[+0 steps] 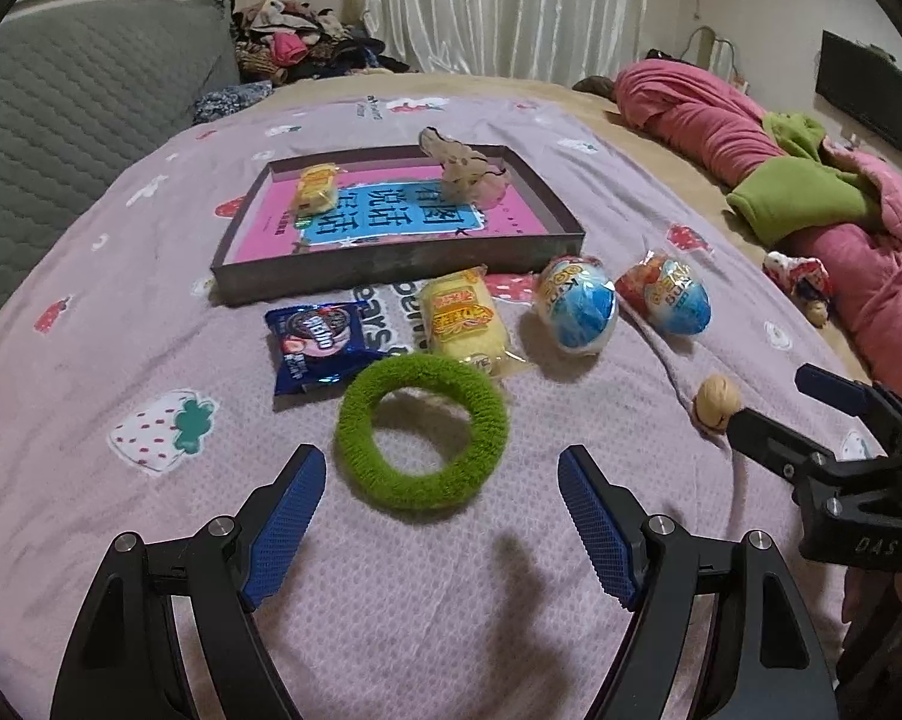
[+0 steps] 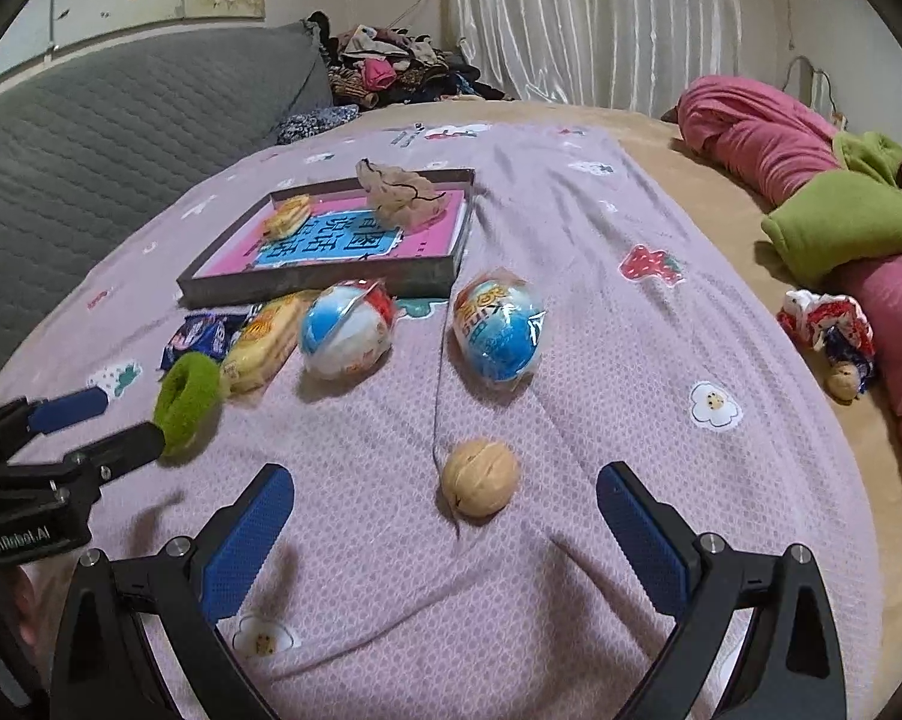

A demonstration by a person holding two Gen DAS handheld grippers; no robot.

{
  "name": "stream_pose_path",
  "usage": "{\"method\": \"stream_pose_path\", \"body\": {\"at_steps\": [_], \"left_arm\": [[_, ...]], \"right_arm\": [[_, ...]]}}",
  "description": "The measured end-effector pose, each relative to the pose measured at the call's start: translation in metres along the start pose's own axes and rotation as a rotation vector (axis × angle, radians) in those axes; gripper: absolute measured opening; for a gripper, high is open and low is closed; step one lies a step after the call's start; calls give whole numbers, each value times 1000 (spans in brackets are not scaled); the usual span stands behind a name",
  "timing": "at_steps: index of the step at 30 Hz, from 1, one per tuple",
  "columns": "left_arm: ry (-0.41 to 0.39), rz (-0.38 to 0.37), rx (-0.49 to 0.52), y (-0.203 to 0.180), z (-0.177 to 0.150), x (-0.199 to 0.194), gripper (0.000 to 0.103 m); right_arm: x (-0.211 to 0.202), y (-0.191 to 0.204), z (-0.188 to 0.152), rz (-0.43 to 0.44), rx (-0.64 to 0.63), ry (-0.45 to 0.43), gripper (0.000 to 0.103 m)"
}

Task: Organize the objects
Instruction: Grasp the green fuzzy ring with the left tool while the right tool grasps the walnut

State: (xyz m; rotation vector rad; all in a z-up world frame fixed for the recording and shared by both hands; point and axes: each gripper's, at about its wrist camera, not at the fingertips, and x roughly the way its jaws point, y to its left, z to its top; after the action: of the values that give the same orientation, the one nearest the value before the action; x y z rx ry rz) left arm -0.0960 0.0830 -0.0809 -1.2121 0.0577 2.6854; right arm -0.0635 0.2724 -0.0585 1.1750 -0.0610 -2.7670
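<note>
Left gripper (image 1: pixel 442 516), right gripper (image 2: pixel 445 531): black arms, blue textured pads, silver screws, white lettering

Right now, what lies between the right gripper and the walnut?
Nothing: only bare purple blanket separates the open right gripper from the walnut just ahead of it. The right wrist view shows this.

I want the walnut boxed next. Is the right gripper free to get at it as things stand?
Probably yes: the right gripper is open with the walnut just ahead between its fingers, bare blanket around it and nothing in between.
</note>
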Motion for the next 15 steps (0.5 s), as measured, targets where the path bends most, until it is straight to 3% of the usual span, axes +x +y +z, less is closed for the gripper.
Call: {"method": "stream_pose_path", "body": {"at_steps": [8, 15], "left_arm": [[-6, -15, 36, -13, 0, 7, 81], [12, -34, 19, -10, 2, 17, 81]], "right_arm": [[13, -3, -3, 6, -5, 30, 101], [22, -6, -3, 12, 4, 38, 94]]}}
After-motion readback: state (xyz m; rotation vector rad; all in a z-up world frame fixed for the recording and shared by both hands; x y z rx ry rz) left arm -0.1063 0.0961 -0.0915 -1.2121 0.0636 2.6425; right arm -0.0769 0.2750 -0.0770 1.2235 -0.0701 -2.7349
